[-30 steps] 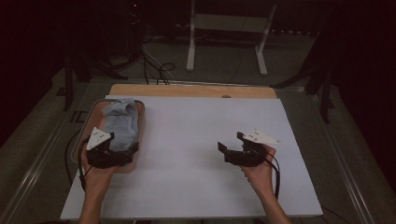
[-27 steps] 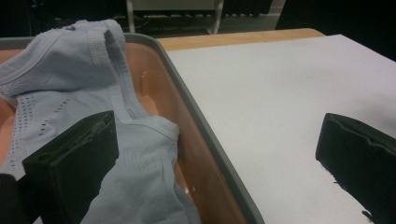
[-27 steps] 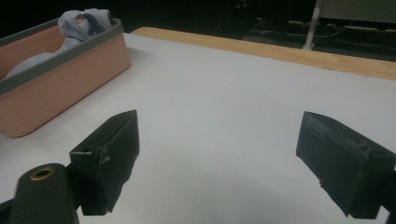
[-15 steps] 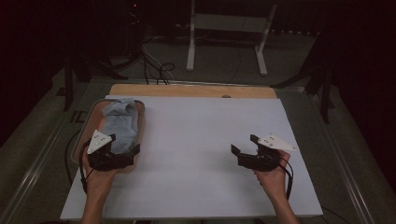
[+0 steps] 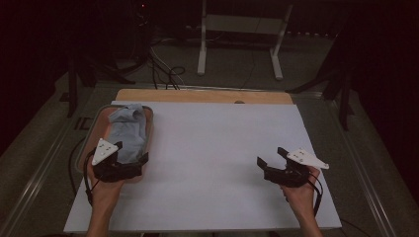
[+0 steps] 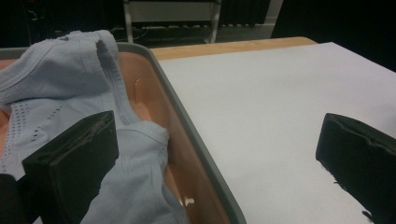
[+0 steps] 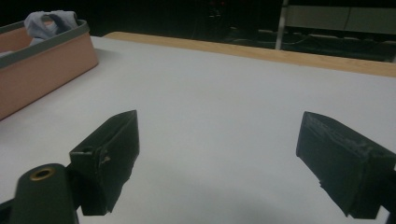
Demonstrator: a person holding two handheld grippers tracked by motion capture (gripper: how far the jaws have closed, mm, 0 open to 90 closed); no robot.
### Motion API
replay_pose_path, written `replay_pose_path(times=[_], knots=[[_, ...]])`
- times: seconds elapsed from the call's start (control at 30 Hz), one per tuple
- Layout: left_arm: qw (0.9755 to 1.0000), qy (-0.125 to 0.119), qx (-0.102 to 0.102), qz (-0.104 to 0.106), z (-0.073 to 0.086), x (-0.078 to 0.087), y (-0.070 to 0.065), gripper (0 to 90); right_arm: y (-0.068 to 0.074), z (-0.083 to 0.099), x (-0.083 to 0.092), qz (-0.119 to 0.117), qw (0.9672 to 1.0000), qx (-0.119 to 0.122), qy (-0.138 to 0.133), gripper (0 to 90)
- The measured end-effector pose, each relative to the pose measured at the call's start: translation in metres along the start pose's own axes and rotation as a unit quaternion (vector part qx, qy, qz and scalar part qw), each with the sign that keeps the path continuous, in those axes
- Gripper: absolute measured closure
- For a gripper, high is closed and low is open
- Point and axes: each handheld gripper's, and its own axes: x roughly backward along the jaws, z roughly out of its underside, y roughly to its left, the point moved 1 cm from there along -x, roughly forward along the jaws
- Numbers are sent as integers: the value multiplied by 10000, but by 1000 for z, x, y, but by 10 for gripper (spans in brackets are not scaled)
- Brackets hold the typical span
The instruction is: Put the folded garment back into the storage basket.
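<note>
The light-blue garment [image 5: 126,132] lay in the tray [image 5: 150,129], its length running away from the left tongs [image 5: 129,168], held wide open and empty at the near end; right tongs [image 5: 271,159], also open and empty, were well apart.

The cloth [image 6: 70,88] is soft pale-blue knit, ribbed at its hems and pierced with small eyelet holes. The tray [image 6: 196,154] looks like smooth plastic, matt grey at the rim. The sheet [image 5: 222,148] is matt white, over bare wood [image 5: 197,95]. Jaw pads look like rough, scuffed black foam.
</note>
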Motion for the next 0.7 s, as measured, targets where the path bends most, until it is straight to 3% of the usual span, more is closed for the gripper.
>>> replay_pose_path(times=[0.7], knots=[[9999,-67,-91,64,0,-2,-6,3,-13,11,12,171,9993,-111,-303,135]])
